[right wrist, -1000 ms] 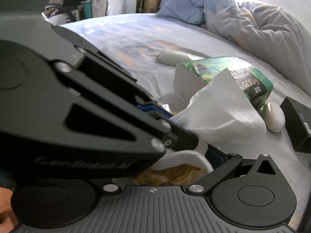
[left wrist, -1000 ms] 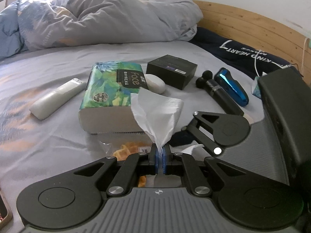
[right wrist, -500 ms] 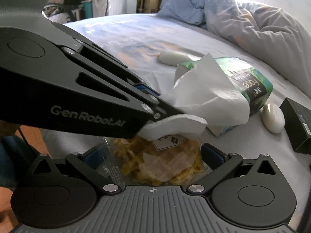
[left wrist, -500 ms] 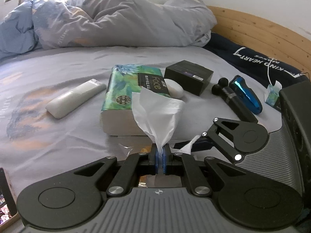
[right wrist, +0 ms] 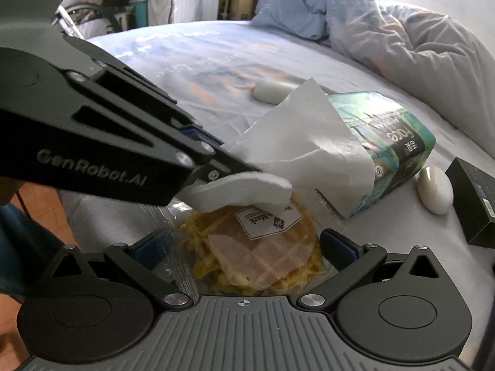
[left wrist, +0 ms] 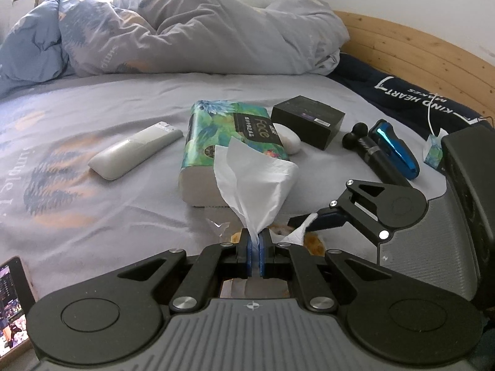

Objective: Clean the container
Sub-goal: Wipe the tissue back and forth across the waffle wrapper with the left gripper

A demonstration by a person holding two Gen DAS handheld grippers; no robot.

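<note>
The container (right wrist: 247,247) is a clear, thin plastic pack lying on the bed sheet (left wrist: 92,210), directly in front of the right gripper (right wrist: 244,247). It holds a round waffle-like wafer with a grid pattern over yellow crinkled pieces, and it carries a white label with dark print. The jaws of the right gripper are spread wide, one blue pad on each side of the pack; whether they touch it I cannot tell.

The left gripper (left wrist: 253,247) has its jaws pressed together on a white tissue (left wrist: 253,182), soft and creased, which fans upward from the pads. In the right wrist view this gripper comes in from the left, and a folded white wad at its tip sits just above the label.

Just behind the pack lies a soft tissue pack (left wrist: 229,142) in a glossy green leaf-print wrapper. To its left is a smooth grey remote (left wrist: 136,151); to its right a white oval case (left wrist: 287,142), a matte black box (left wrist: 309,120), a black massager (left wrist: 374,157) and a shiny blue shaver (left wrist: 396,148). Farthest is a rumpled grey duvet (left wrist: 201,34).
</note>
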